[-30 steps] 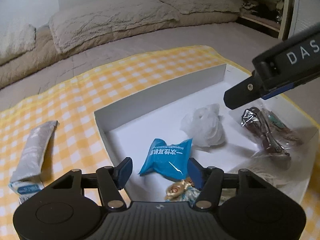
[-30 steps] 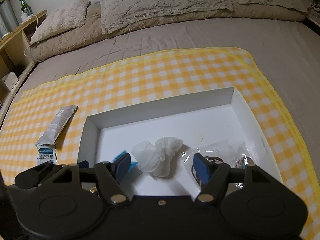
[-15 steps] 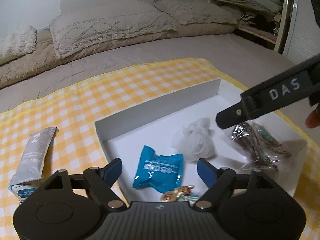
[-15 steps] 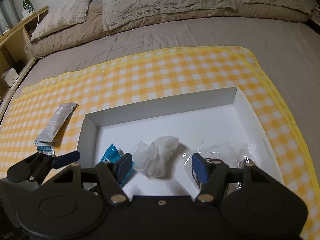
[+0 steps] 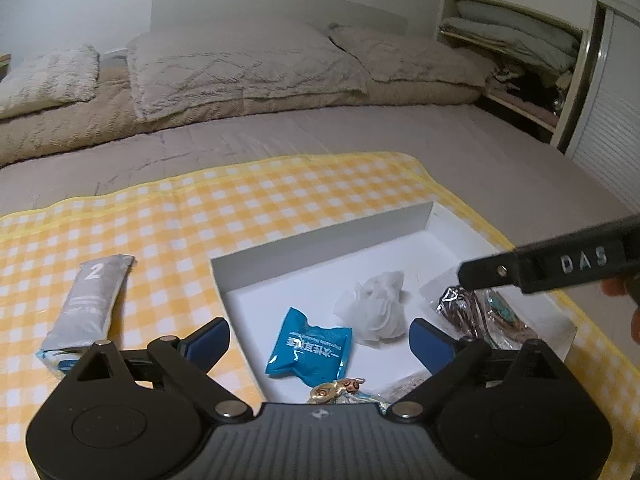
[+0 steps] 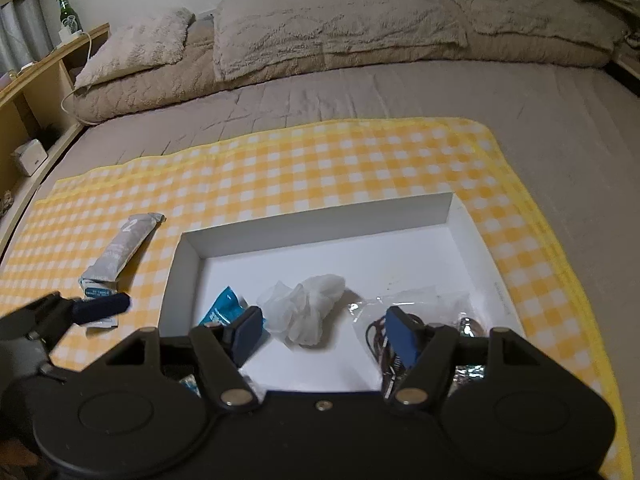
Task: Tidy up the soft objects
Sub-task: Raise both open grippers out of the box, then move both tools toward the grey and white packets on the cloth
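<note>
A white shallow box [image 5: 320,240] [image 6: 320,216] lies on a yellow checked cloth [image 5: 224,208] [image 6: 304,160]. Inside it lie a blue packet [image 5: 310,346] [image 6: 222,306], a crumpled white tissue [image 5: 374,308] [image 6: 306,312], a clear bag of dark items [image 5: 476,312] [image 6: 420,308] and small wrapped sweets [image 5: 336,390]. A grey sachet marked 2 [image 5: 90,300] [image 6: 120,248] lies on the cloth left of the box. My left gripper [image 5: 318,338] is open and empty above the blue packet. My right gripper [image 6: 322,332] is open and empty above the tissue.
The cloth lies on a brown bed with pillows [image 5: 240,68] [image 6: 328,20] at the far end. A wooden shelf with a green bottle [image 6: 68,14] stands at the left. A cupboard with folded bedding [image 5: 516,36] stands at the right.
Both grippers have pulled back and risen from the box. My left gripper's jaws have opened wider. The blue packet lies where it was in the box.
</note>
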A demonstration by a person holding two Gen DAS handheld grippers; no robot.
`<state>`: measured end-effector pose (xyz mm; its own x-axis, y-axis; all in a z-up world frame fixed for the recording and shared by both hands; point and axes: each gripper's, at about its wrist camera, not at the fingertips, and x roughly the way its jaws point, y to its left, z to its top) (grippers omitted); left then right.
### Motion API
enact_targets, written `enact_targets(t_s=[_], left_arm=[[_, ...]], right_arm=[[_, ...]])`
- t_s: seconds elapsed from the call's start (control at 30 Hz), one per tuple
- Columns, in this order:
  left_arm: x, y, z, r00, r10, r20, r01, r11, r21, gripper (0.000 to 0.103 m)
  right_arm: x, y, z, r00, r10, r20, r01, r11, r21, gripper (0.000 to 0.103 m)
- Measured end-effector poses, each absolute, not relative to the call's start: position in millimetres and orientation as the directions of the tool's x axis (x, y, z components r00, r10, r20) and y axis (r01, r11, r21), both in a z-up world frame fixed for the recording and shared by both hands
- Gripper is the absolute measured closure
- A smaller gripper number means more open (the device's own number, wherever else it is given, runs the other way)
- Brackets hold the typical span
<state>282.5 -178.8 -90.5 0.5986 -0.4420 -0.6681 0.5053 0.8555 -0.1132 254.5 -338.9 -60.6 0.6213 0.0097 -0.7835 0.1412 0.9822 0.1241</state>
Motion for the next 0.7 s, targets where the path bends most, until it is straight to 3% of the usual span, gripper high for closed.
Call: enact_targets(t_s=[0.33, 0.5, 0.7], left_arm=[[276, -152, -62, 0.633, -0.450, -0.630, 0.459, 0.873, -0.163, 0.000], [275, -140, -58, 0.655, -0.422, -0.627, 0.423, 0.892, -0.159, 0.000], [276, -121, -56, 0.679, -0.377, -0.630, 0.374, 0.916, -0.146, 0.000]], right_arm=[[232, -336, -50, 0.660, -0.016, -0.751, 0.132, 0.987, 0.094, 0.021], [225, -331, -47, 0.679, -0.044, -0.733, 0.140, 0.988, 0.070, 0.001], [224, -326, -47, 0.697, -0.080, -0.712, 0.158, 0.987, 0.044, 0.000]])
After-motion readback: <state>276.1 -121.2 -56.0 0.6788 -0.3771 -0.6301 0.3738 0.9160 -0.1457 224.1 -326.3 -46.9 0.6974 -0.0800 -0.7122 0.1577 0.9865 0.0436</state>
